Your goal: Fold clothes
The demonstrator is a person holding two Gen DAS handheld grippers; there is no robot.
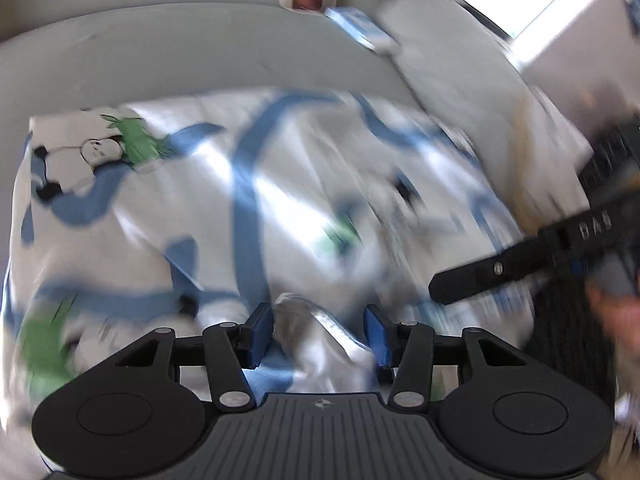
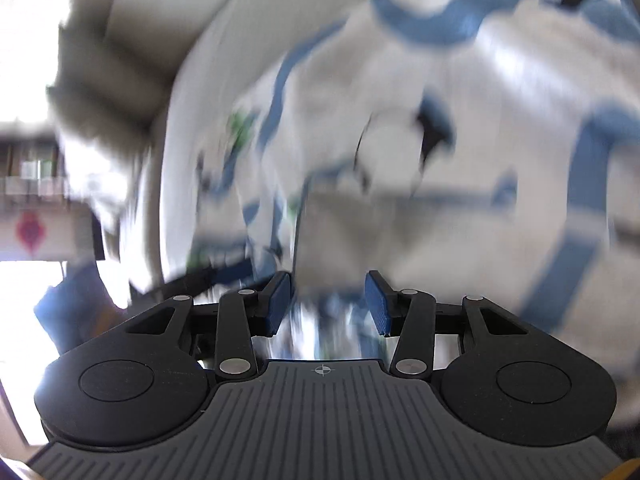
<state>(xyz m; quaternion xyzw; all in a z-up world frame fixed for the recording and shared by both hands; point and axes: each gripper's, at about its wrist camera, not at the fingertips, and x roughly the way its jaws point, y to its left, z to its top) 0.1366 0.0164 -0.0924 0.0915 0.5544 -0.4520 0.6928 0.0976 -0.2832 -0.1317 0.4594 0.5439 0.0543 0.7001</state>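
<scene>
A white garment (image 1: 248, 184) with blue bands, green leaves and a panda print lies spread and rumpled on a pale bed (image 1: 160, 52). My left gripper (image 1: 319, 332) hangs low over its near edge. Its blue pads stand apart, and a raised fold of the cloth (image 1: 320, 320) lies between them; blur hides whether they press on it. One black finger of my right gripper (image 1: 480, 276) reaches in over the garment's right side. In the right wrist view the same garment (image 2: 460, 152) fills the frame, heavily blurred. My right gripper (image 2: 328, 304) is open, with cloth below the gap.
A white pillow (image 1: 448, 52) and a blue-and-white packet (image 1: 360, 28) lie at the bed's far right. A bright window (image 1: 528, 4) is beyond. A person's hand (image 1: 616, 312) shows at the right edge. Dark flooring (image 1: 568, 340) borders the bed on the right.
</scene>
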